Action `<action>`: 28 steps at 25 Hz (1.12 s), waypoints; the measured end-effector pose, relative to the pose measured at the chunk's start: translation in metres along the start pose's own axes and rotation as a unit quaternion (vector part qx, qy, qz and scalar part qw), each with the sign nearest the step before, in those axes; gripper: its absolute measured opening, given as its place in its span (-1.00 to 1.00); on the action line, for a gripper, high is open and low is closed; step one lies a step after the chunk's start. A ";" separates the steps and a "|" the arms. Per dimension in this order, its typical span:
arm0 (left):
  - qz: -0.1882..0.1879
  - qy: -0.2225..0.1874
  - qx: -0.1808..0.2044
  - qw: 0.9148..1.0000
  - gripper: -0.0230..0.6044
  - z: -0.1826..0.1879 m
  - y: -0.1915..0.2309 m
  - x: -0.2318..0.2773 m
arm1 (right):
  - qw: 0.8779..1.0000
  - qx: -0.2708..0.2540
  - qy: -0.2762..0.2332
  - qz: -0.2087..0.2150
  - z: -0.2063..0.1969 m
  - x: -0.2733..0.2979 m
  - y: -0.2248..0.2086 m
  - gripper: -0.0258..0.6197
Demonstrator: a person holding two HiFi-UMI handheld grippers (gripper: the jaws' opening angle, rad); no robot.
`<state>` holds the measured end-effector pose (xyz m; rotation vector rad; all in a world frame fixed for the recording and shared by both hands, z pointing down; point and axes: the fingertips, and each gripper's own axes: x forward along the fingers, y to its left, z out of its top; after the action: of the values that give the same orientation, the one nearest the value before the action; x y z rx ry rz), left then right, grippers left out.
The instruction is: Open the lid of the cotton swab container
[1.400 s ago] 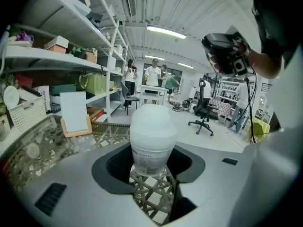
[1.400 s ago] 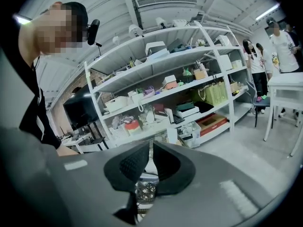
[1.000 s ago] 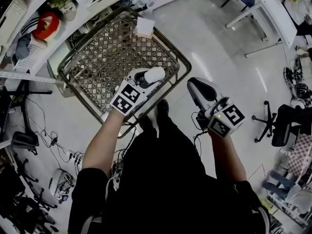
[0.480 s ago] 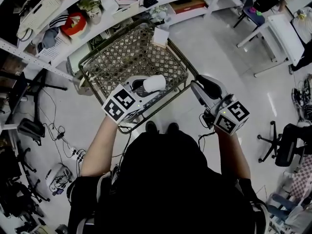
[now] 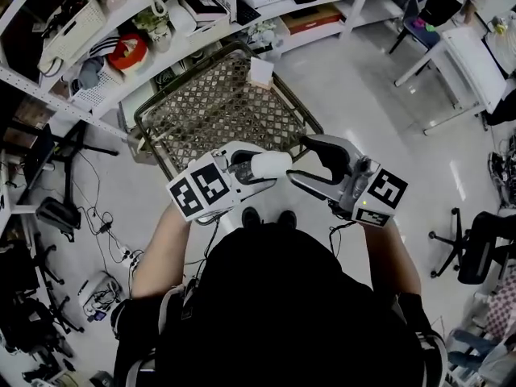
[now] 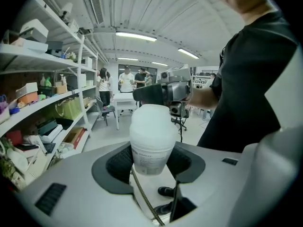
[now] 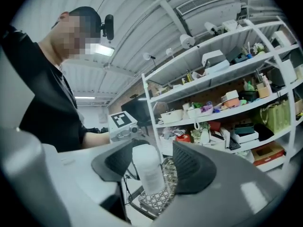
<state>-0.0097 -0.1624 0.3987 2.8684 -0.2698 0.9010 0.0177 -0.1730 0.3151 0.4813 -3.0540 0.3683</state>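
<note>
The cotton swab container [image 5: 272, 165], a white plastic jar with a rounded lid, lies sideways with my left gripper [image 5: 251, 168] shut on its body. In the left gripper view the container [image 6: 152, 136] stands between the dark pads [image 6: 118, 162], lid end away from me. My right gripper [image 5: 300, 161] faces it from the right, and its jaws have just been opening and stand wide. The lid end sits at their mouth, and the pads do not touch it. In the right gripper view the container [image 7: 147, 169] shows between the fingers [image 7: 196, 167].
A wire mesh basket [image 5: 218, 103] stands on the floor below and ahead of the grippers. Cluttered shelves [image 5: 121, 22] run along the top left. A white desk [image 5: 463, 43] and office chairs [image 5: 476, 240] are at the right. Cables lie on the floor at the left.
Both grippers have risen and drawn together. The right gripper has turned toward the container and its jaws have gone from nearly closed to wide apart. The left still holds the container.
</note>
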 end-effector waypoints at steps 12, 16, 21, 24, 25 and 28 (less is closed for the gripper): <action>-0.073 0.011 0.029 0.997 -0.29 0.014 -0.025 0.005 | 0.994 -0.047 0.077 0.066 -0.013 0.029 0.038 -0.10; -0.090 0.014 0.037 0.995 -0.29 0.016 -0.025 0.007 | 0.994 -0.048 0.074 0.057 -0.013 0.028 0.037 -0.20; -0.098 0.025 0.027 0.995 -0.29 0.013 -0.029 0.013 | 0.992 -0.059 0.098 0.054 -0.020 0.024 0.036 -0.21; -0.100 0.023 0.021 0.994 -0.29 0.011 -0.031 0.017 | 0.991 -0.058 0.109 0.057 -0.025 0.021 0.036 -0.22; -0.101 0.023 0.019 0.994 -0.29 0.010 -0.031 0.019 | 0.990 -0.059 0.111 0.058 -0.027 0.021 0.035 -0.22; -0.095 0.022 0.014 0.995 -0.30 0.008 -0.030 0.022 | 0.989 -0.061 0.117 0.060 -0.030 0.020 0.034 -0.22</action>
<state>0.0188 -0.1371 0.4025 2.8344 0.0193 0.9380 -0.0118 -0.1403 0.3375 0.2292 -2.8604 0.2201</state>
